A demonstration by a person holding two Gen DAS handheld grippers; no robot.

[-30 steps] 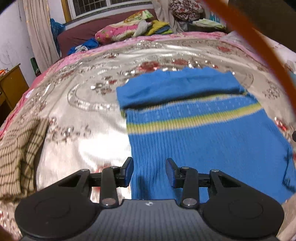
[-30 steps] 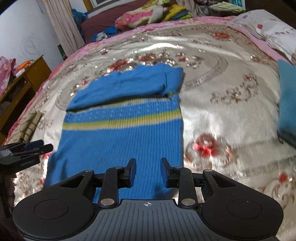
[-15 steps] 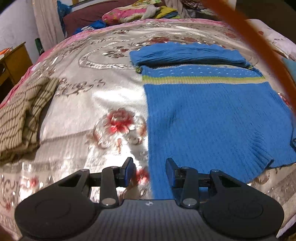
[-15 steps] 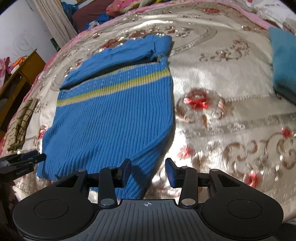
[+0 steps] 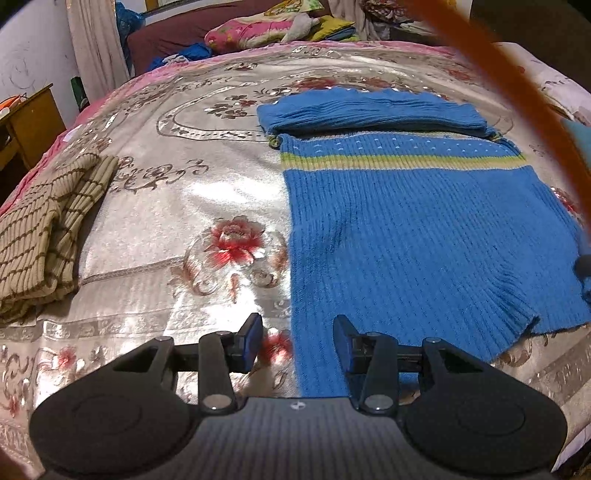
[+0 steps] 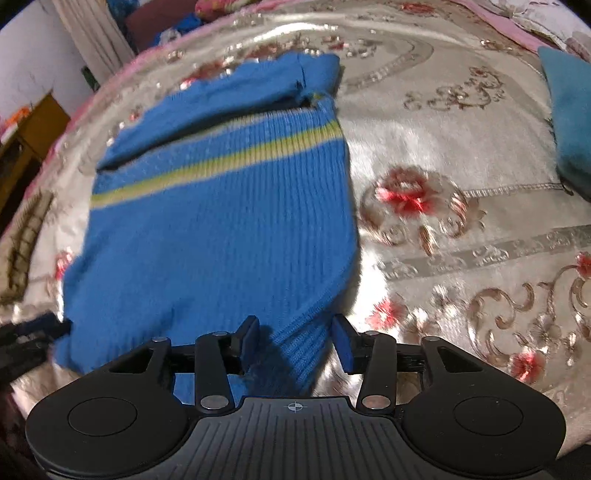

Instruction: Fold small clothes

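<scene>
A blue knit sweater (image 5: 406,229) with a yellow-green stripe lies flat on the shiny floral bedspread (image 5: 155,206). Its far part is folded over into a band (image 5: 369,110). My left gripper (image 5: 297,336) is open low over the near left hem corner, and the sweater's left edge runs between its fingers without the pads pressing. In the right wrist view the sweater (image 6: 221,229) fills the left half. My right gripper (image 6: 295,334) is open with the near right hem corner between its fingers, gaps on both sides. The left gripper (image 6: 33,332) shows at that view's left edge.
A folded beige striped garment (image 5: 44,229) lies to the left on the bed. A teal cloth (image 6: 569,110) lies at the right. Pillows and clothes (image 5: 258,33) pile at the far end, a wooden cabinet (image 5: 33,122) stands left, and an orange strap (image 5: 517,92) crosses the left view.
Both grippers have drawn back from over the sweater's middle down to its near hem corners. The right gripper's fingers stand wider apart than a second ago.
</scene>
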